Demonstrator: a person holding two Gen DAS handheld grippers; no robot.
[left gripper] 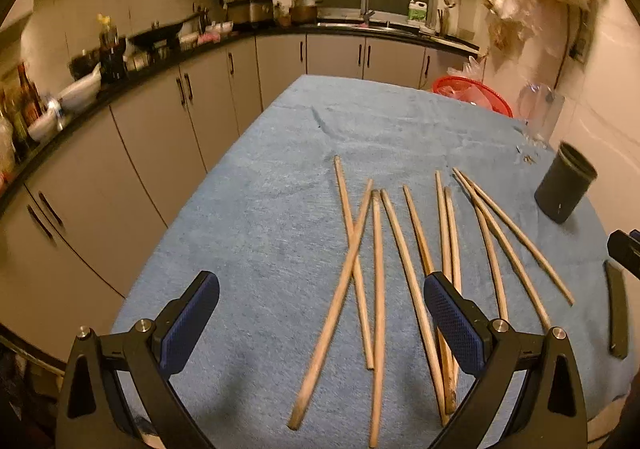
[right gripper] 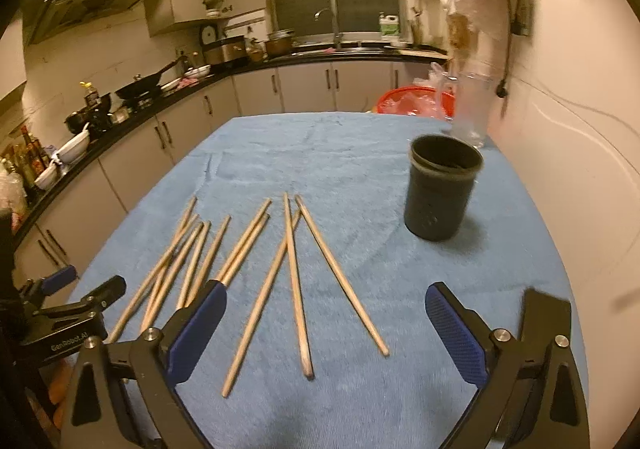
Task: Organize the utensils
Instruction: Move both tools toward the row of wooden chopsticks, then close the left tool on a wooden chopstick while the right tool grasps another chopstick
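Observation:
Several wooden chopsticks point(left gripper: 378, 289) lie loose on the blue cloth point(left gripper: 272, 217) covering the table; they also show in the right wrist view point(right gripper: 294, 277). A dark cylindrical holder point(right gripper: 440, 189) stands upright at the right, and appears empty; it also shows in the left wrist view point(left gripper: 566, 185). My left gripper point(left gripper: 320, 289) is open and empty, low over the near ends of the left chopsticks. My right gripper point(right gripper: 326, 303) is open and empty, over the right chopsticks, short of the holder.
A flat black object point(left gripper: 618, 313) lies on the cloth at the right edge. A clear glass jug point(right gripper: 472, 109) and a red basket point(right gripper: 416, 101) stand beyond the table's far right end. Kitchen cabinets and a cluttered counter point(left gripper: 120, 61) run along the left.

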